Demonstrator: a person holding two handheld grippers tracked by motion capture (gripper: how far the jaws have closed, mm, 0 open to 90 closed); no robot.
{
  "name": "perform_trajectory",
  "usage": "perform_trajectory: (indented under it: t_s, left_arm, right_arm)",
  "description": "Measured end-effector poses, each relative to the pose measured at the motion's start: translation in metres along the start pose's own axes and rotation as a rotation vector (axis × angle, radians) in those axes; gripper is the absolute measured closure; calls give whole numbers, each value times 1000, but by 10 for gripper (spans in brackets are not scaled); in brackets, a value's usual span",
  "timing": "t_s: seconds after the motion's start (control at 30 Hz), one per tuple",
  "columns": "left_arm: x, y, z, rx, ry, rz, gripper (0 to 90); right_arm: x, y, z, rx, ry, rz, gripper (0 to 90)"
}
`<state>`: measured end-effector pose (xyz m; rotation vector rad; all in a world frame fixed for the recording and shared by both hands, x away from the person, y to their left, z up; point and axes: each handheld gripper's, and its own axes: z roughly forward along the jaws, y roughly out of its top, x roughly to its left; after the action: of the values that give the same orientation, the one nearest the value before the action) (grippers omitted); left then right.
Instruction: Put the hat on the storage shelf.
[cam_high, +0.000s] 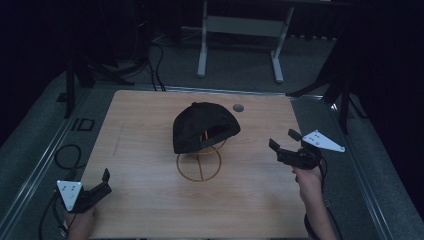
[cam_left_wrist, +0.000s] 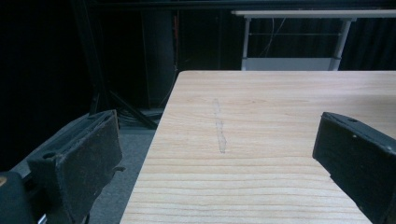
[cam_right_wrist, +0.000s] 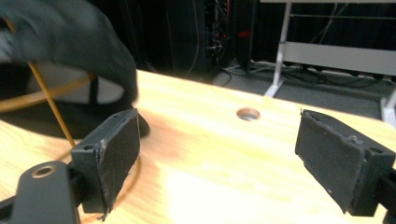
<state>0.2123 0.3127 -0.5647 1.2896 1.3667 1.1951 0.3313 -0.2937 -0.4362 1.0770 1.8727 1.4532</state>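
Black cap (cam_high: 204, 126) sits on a gold wire stand (cam_high: 199, 165) mid-table (cam_high: 150, 210), rear opening and strap turned toward the near-right. Right tool (cam_high: 285, 140) is off to the cap's right, jaws spread and empty; in the right gripper view the cap (cam_right_wrist: 70, 37) looms just beyond its left jaw. Left tool (cam_high: 104, 181) is at the near-left corner, jaws spread, aimed at bare wood and well apart from the cap. Right hand is nearer, probably; the cap lies to its left.
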Motion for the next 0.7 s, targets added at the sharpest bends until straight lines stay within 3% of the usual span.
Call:
perform_trajectory:
  t_s: [0.23, 0.47, 0.53, 0.7]
  left_arm:
    - [0, 0, 0, 1, 1, 2, 18]
    - [-1, 0, 0, 0, 3, 2, 18]
    - [-1, 0, 0, 0, 4, 2, 18]
    - [-1, 0, 0, 0, 3, 3, 17]
  right_arm:
    - [-25, -44, -13, 30, -47, 13, 136]
    - [-39, -72, -23, 78, -105, 5, 135]
    - [-45, -84, -28, 107, -124, 13, 133]
    - [-53, -98, -39, 118, -161, 60, 133]
